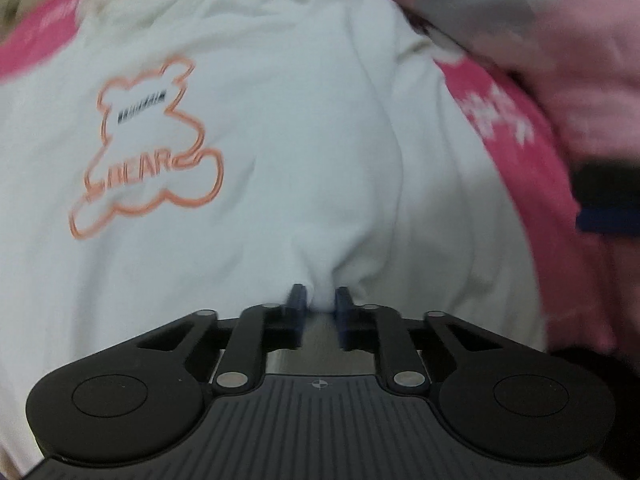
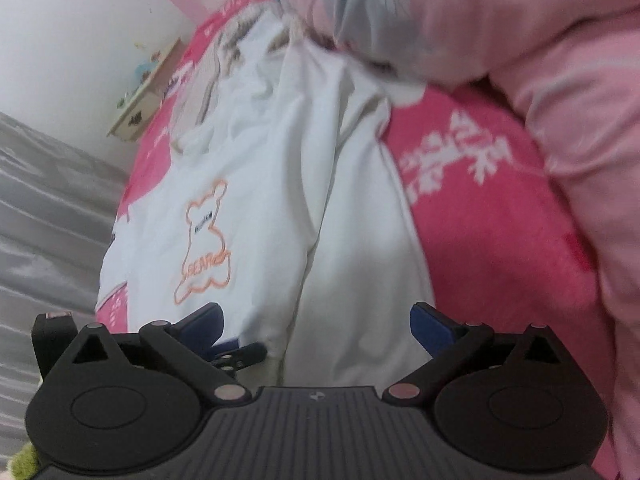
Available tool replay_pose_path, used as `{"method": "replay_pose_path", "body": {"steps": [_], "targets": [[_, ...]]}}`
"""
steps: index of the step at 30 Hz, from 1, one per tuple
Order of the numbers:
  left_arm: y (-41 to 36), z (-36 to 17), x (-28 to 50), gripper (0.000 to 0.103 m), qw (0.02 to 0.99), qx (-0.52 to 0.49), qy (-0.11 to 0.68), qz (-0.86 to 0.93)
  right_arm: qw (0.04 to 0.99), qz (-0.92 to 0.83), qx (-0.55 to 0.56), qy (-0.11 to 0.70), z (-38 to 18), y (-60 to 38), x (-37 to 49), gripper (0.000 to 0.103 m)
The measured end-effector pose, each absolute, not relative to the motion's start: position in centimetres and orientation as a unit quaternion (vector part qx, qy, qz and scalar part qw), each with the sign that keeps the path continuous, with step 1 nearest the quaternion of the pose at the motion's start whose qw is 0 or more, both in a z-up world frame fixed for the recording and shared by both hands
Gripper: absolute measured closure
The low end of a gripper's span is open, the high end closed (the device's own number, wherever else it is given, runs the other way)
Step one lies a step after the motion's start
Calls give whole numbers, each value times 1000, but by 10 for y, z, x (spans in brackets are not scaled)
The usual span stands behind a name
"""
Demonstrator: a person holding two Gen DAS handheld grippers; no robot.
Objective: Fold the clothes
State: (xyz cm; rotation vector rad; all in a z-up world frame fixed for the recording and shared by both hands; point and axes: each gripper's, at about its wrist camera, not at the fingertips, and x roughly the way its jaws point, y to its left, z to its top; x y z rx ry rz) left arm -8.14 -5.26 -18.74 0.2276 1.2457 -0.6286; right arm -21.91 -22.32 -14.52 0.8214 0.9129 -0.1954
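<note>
We work over a bed spread with a hot-pink blanket printed in white, with a pale pink quilt bunched along its right and far side. On the blanket lies the white T-shirt, spread lengthways with soft creases down its middle and an orange bear outline printed left of centre. We judge it light, limp and easily wrinkled: it will sag from any single hold and slide readily over the blanket. The near hem and corners look like the best places to grip. Our left claw is clenched on a small pinch of the near white cloth. Our right claw stands released, wide, over the near hem.
</note>
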Motion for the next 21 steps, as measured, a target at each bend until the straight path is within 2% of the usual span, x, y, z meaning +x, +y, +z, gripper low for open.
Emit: {"method": "replay_pose_path", "body": {"steps": [5,9,11,12,14,17,21], "targets": [[-1,-172,-52,95,738,-72,609,-282,829,-77,382,400,-144,-227,-211,6],[57,-185,-34,95,679,-293,620,-261,817,-63,415,395,-153,-229,-202,18],[85,-199,-32,95,656,-372,614,-234,807,-58,436,395,-159,-230,-197,21],[98,-207,-31,95,647,-401,611,-218,802,-55,446,395,-162,-231,-195,27],[116,-221,-31,95,634,-425,616,-195,785,-55,461,409,-171,-232,-186,31],[135,-241,-32,92,618,-426,640,-168,763,-62,474,434,-182,-232,-177,32],[138,-245,-36,77,615,-407,654,-171,729,-48,499,466,-198,-229,-164,32]]}}
